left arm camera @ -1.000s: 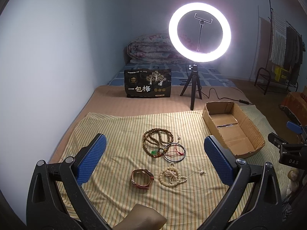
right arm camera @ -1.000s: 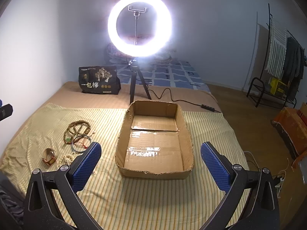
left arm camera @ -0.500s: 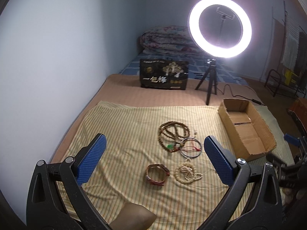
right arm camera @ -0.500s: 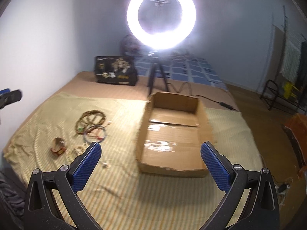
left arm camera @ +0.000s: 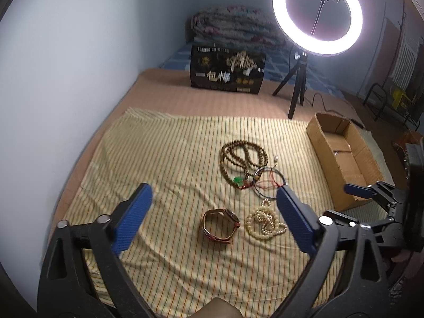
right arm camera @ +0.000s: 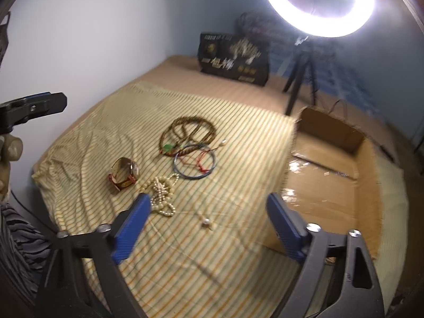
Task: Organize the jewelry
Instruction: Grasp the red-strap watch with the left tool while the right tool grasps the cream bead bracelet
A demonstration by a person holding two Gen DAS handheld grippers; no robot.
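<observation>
A yellow striped cloth (left arm camera: 169,159) lies spread over a bed, and all the jewelry sits on it, to the left of an empty cardboard box (left arm camera: 341,156) that rests on the cloth's right part. Taking the box as the landmark: nearest its left wall is a thin blue bangle (left arm camera: 269,182) with red cord across it. Just beyond the bangle, touching it, lies a coiled brown wooden bead necklace (left arm camera: 242,156) with a green pendant. Nearer the camera, left of the box's front corner, sits a heap of cream pearl beads (left arm camera: 263,222), and just left of that a red leather wristwatch (left arm camera: 221,225).

The left gripper (left arm camera: 212,222) hangs above the watch and pearls, its blue jaws wide apart but closing, with nothing pressed between them. The right gripper (right arm camera: 209,228) hangs just left of the box over bare cloth and a small loose bead (right arm camera: 206,222), jaws also closing from wide, gripping nothing.

Behind the box stand a lit ring light (left arm camera: 316,13) on a tripod and a black printed bag (left arm camera: 228,70).
</observation>
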